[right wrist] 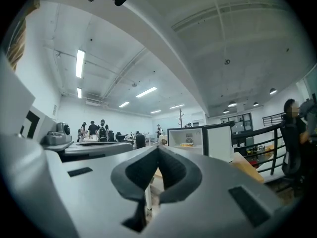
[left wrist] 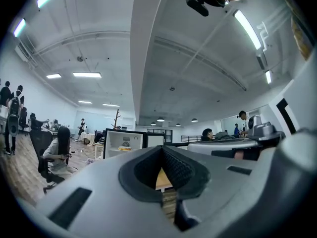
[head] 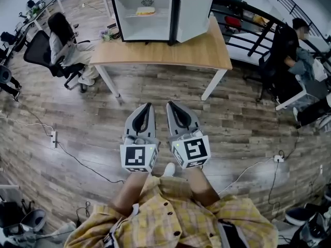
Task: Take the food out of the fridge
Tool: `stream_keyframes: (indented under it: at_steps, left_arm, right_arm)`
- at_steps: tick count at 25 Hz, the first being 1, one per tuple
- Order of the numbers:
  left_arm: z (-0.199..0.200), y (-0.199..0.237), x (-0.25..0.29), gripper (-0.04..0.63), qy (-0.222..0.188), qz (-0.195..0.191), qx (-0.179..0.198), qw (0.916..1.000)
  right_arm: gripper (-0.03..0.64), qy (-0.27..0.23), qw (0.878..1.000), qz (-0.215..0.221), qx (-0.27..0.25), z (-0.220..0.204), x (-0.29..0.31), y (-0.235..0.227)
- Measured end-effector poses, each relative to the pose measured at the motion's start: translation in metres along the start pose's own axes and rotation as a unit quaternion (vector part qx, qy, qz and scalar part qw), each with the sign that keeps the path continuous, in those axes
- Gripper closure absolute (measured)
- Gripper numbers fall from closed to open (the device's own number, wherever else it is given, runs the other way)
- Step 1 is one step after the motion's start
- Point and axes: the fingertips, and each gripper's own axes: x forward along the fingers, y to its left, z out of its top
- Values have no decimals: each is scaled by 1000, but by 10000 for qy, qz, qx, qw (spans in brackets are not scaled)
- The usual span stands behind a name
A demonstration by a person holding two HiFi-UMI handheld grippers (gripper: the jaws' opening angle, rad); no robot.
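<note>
A small black fridge [head: 150, 14] stands on a wooden table [head: 170, 50], its door [head: 194, 15] swung open to the right. On the shelf inside lies the food [head: 146, 11], a yellowish sandwich-like item, also seen far off as the food [left wrist: 125, 145] and the food [right wrist: 187, 144]. My left gripper [head: 146, 107] and right gripper [head: 171, 106] are held side by side, level, well short of the table. Both are shut with nothing between the jaws.
A seated person [head: 67, 43] in a black chair is left of the table. Another person [head: 292, 50] sits at the right by black railings and desks. Cables and power strips [head: 54, 138] lie on the wooden floor.
</note>
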Motion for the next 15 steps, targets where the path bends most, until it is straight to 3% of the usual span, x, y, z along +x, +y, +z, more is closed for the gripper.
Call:
stream_keyframes:
  at_steps: [15]
  left_arm:
    - [-39,-12,27,589,332,152,12,9993]
  right_arm:
    - [609,108,9994,-92,331,-30,3,-44]
